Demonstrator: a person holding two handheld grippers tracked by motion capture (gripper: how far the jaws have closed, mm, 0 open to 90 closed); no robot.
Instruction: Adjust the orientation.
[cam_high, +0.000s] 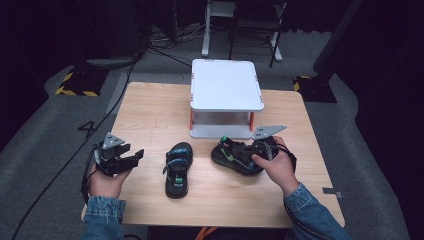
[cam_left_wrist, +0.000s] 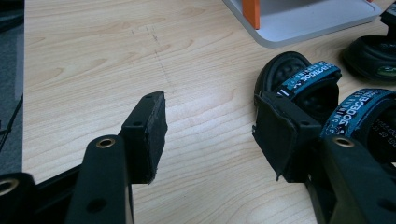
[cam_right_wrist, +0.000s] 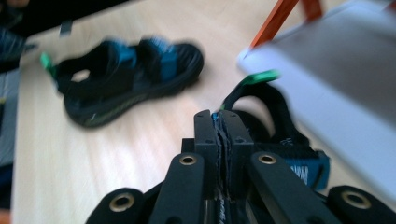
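Now R gripper (cam_high: 255, 148) clamped on sandal (cam_high: 235, 157) strap, sandal lying crosswise; L gripper (cam_high: 131, 157) open, empty.

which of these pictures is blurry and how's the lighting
Right gripper view: motion-blurred, the far sandal and white stand smeared, only the fingers crisp. Left gripper view: sharp, evenly lit wood grain. High view: table bright, surroundings nearly black.

The right claw (cam_high: 250, 149) grips a black sandal (cam_high: 232, 156) beside the white stand (cam_high: 226, 85); another sandal (cam_high: 178, 169) lies apart.
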